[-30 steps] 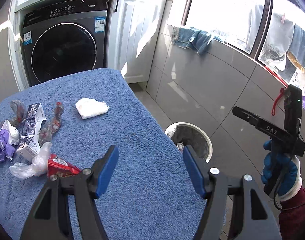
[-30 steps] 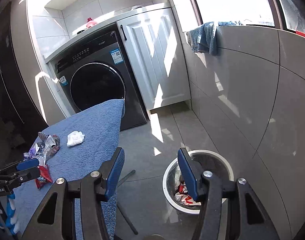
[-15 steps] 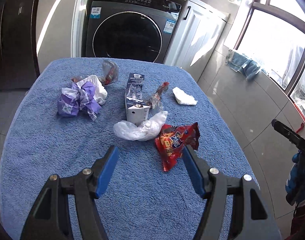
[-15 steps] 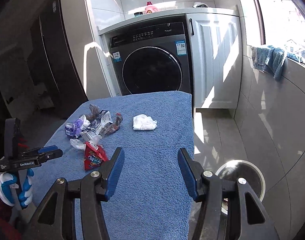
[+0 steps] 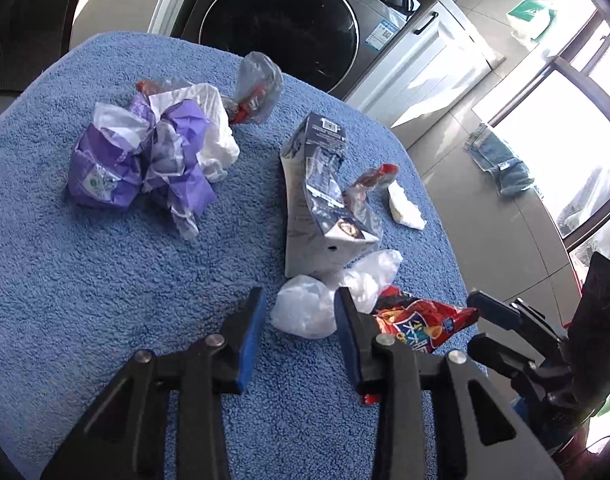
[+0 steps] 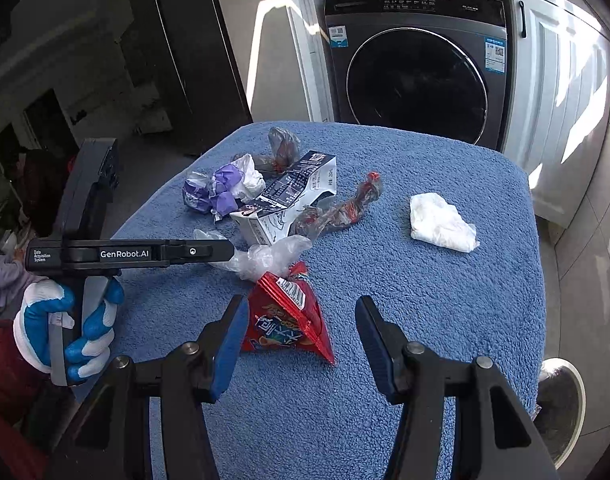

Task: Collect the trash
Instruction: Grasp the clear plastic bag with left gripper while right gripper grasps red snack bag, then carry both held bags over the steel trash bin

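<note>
Centrally, trash lies on the blue towel-covered table (image 6: 445, 300): clear plastic wrap (image 5: 305, 308), red snack bag (image 6: 289, 320), carton (image 5: 317, 200), white tissue (image 6: 441, 222). Left gripper (image 5: 297, 340) fingers are closing around the wrap, not yet pinching. Right gripper (image 6: 301, 344) fingers stand apart above the bag.

On the towel-covered table (image 6: 445, 312), a snack bag (image 6: 289, 320) is lying at lower centre, a clear plastic bag (image 6: 265, 258) just behind it, a carton (image 6: 293, 196) behind that, and a tissue (image 6: 441, 222) lying apart at right, a washing machine (image 6: 417, 64) standing behind the table.
</note>
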Motion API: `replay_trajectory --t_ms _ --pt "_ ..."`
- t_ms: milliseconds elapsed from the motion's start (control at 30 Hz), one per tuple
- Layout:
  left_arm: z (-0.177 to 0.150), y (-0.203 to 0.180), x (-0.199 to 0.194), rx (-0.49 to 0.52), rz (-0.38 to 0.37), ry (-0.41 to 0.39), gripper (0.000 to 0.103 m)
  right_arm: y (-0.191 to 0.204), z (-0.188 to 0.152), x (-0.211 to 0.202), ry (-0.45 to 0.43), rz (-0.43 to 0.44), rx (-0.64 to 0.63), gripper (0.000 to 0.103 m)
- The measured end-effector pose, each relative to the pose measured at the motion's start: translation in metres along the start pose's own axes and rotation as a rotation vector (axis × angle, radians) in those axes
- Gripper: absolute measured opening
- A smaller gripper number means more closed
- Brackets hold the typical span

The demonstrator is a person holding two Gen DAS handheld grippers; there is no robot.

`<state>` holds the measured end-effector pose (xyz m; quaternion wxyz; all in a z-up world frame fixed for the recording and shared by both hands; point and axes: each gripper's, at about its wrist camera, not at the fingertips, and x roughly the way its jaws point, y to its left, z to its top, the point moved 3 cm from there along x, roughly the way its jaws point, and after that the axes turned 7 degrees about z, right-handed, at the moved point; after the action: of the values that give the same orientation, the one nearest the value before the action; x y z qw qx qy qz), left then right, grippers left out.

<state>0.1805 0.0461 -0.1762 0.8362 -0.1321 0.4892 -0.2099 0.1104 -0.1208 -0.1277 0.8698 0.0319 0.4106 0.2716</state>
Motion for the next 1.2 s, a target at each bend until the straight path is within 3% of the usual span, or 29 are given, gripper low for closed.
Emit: replay_trajectory --t_ms 100,200,267,467,900,1200 --pt "0.000 -0.002 0.003 0.001 -0.022 0.005 0.020 -0.001 0.001 0.016 0.024 0.026 -0.003 0.048" --pt "0.001 -0.005 0.002 0.002 -0.028 0.001 0.011 -0.001 -0.002 0.025 0.036 0.061 0.005 0.032" --pt "-0.001 -0.008 -0.001 0.004 -0.029 -0.002 0.009 0.001 -0.003 0.024 0.036 0.063 -0.002 0.023" --pt "-0.015 -0.014 -0.021 0.009 -0.023 -0.024 0.007 0.006 -0.009 0.005 0.018 0.047 -0.009 0.014" --pt "-0.058 -0.015 -0.080 0.043 0.073 -0.076 0.007 0.002 -0.035 -0.091 -0.145 -0.065 0.072 0.013" --pt "-0.076 -0.035 -0.097 0.065 0.061 -0.087 0.007 -0.021 -0.063 -0.154 -0.267 -0.174 0.176 0.013"
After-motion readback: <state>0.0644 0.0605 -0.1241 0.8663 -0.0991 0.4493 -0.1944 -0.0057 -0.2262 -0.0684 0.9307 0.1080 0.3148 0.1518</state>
